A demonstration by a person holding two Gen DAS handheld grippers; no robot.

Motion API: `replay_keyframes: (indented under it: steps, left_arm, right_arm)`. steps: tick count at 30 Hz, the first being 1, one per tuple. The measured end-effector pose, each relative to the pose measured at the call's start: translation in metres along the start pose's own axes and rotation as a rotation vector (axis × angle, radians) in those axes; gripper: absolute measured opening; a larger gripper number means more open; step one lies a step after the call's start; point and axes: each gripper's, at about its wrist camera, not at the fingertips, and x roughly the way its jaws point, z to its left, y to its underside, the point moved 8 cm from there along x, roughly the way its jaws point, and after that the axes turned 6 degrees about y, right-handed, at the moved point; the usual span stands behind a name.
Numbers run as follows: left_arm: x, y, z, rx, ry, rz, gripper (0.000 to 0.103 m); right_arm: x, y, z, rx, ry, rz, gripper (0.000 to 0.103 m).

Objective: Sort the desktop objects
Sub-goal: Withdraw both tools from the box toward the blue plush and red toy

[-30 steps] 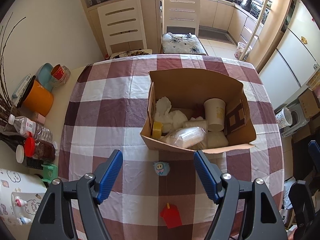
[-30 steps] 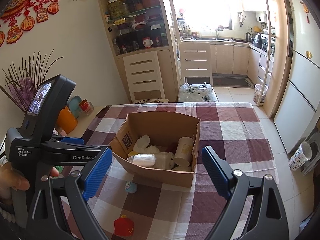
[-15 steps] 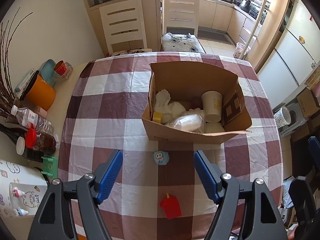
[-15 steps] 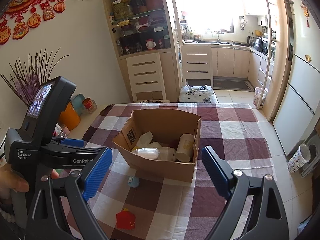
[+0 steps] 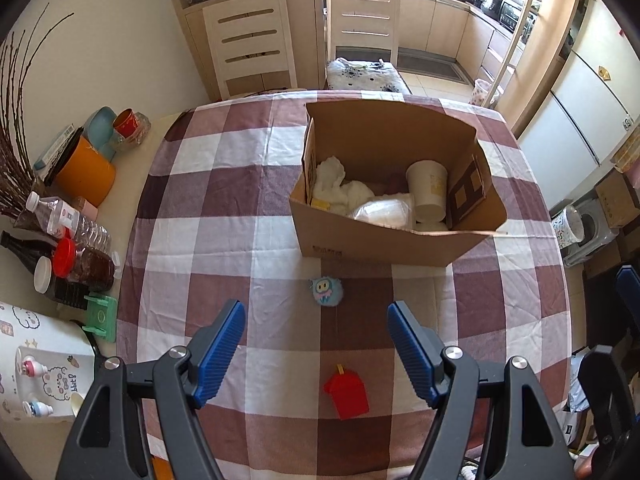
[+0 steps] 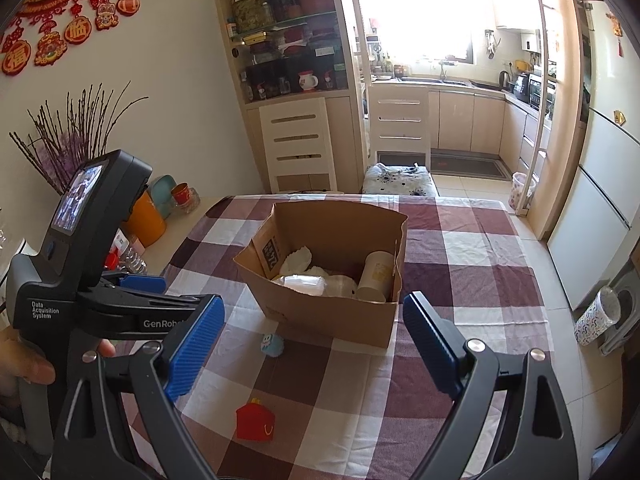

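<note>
An open cardboard box (image 5: 372,246) (image 6: 344,320) stands on the checked tablecloth, holding a paper cup (image 5: 427,190), crumpled white tissue (image 5: 330,184) and a clear plastic piece (image 5: 382,212). In front of it lies a small fluffy blue toy (image 5: 326,291) (image 6: 272,345). Nearer to me sits a small red house-shaped box (image 5: 347,395) (image 6: 255,422). My left gripper (image 5: 316,344) hangs open above the cloth between the two small things, empty. My right gripper (image 6: 316,344) is open and empty too, further back. The left gripper's body (image 6: 92,264) shows at the left of the right wrist view.
Left of the cloth stand an orange pot (image 5: 84,176), a water bottle (image 5: 68,218), a red-lidded jar (image 5: 86,264), a dark bottle (image 5: 24,246) and a green stand (image 5: 100,316). Two white chairs (image 5: 248,44) are at the table's far side. The table edge drops off at the right.
Both grippers have drawn back from the box toward the near table edge. The box and both small objects sit further up in both views. Jaws unchanged.
</note>
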Motion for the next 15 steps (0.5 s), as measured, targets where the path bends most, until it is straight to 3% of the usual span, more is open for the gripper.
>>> replay_keyframes:
  steps: [10,15]
  left_arm:
    - [0.008,0.025,0.003,-0.003,0.005,0.030,0.075]
    - [0.036,0.054,0.021,-0.021,0.004,0.078,0.075]
  right_arm:
    - [-0.002,0.017,0.006,-0.014,-0.007,0.024,0.092]
    - [0.010,0.042,0.010,-0.085,0.025,0.040,0.092]
